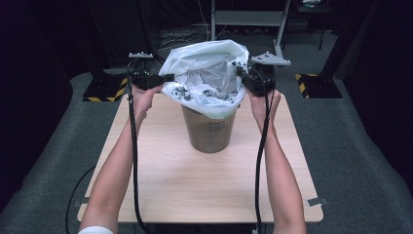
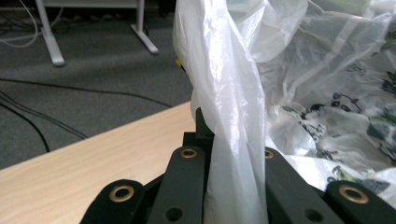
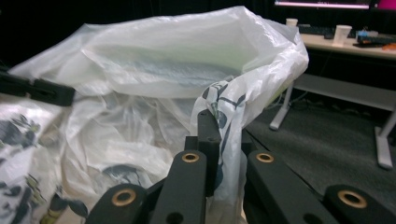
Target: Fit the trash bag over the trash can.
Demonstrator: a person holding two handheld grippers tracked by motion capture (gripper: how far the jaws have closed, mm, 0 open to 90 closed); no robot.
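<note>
A thin white plastic bag [image 1: 207,73] with dark flower print hangs open over a brown round bin [image 1: 208,131] on the table. My left gripper [image 1: 168,78] is shut on the bag's left rim; the film [image 2: 233,154] runs up between its black jaws. At the bag's right rim my right gripper [image 1: 240,73] is shut on the printed edge [image 3: 224,140], pinched between its jaws. The bag is stretched between the two grippers above the bin's mouth. Across the bag, the left gripper [image 3: 37,91] shows in the right gripper view.
The light wooden table [image 1: 195,180] holds the bin at its middle back. Grey carpet surrounds it, with cables [image 2: 56,93] on the floor. White desk legs [image 2: 51,32] and stand bases with yellow-black tape [image 1: 104,92] stand behind. A desk with cups [image 3: 341,35] is far right.
</note>
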